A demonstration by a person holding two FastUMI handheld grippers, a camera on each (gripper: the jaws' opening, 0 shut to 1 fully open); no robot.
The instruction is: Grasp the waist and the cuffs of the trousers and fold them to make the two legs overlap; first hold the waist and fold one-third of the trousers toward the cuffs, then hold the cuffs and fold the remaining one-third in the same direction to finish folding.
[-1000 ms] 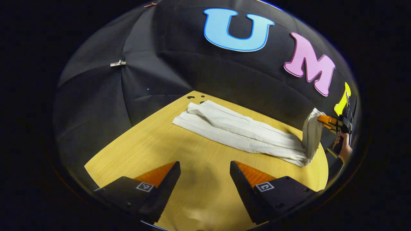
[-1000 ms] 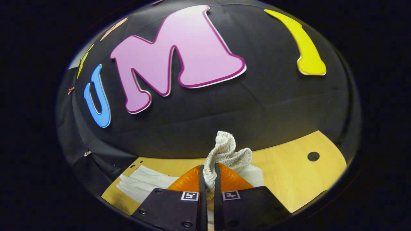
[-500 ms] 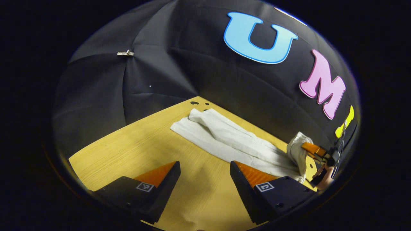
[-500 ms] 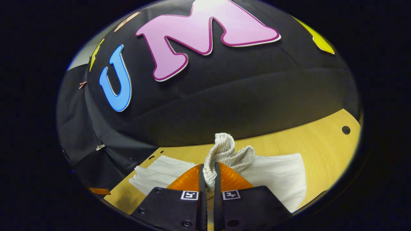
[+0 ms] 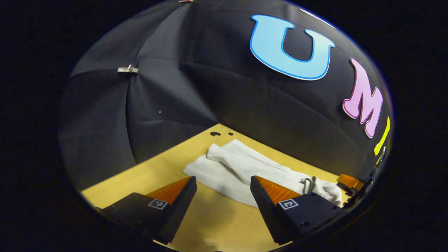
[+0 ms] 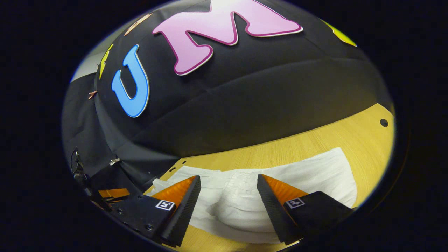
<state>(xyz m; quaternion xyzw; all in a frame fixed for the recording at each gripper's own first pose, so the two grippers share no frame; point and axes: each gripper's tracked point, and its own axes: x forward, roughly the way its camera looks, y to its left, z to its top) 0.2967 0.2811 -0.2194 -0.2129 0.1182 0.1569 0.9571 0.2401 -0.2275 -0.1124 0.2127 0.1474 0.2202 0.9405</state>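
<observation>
From the left gripper view, my left tongs [image 5: 223,196] are spread wide and hold nothing, hovering over bare bench [image 5: 150,175]. The trousers [image 5: 241,168] lie flat just ahead of them and run off to their right. The right finger covers the near edge of the cloth, so I cannot tell whether it touches. At the far right, the other tongs [image 5: 348,182] are only partly seen, cut off at the edge beside the bunched waist [image 5: 320,187].

From the right gripper view, my right tongs [image 6: 227,203] are also released, fingers well apart and gripping nothing. The gathered waist [image 6: 241,185] rests on the bench [image 6: 315,140] between and just past the fingertips. I cannot make out whether either finger brushes it. The trousers' lower edge is hidden behind the fingers. The left tongs [image 6: 112,194] sit low on the left, dim and hard to read.

The trousers are off-white, soft, creased fabric, with a ribbed, puckered waistband and two long legs lying side by side, partly overlapping. The bench is pale yellow wood grain with small dark holes near its far edge.
</observation>
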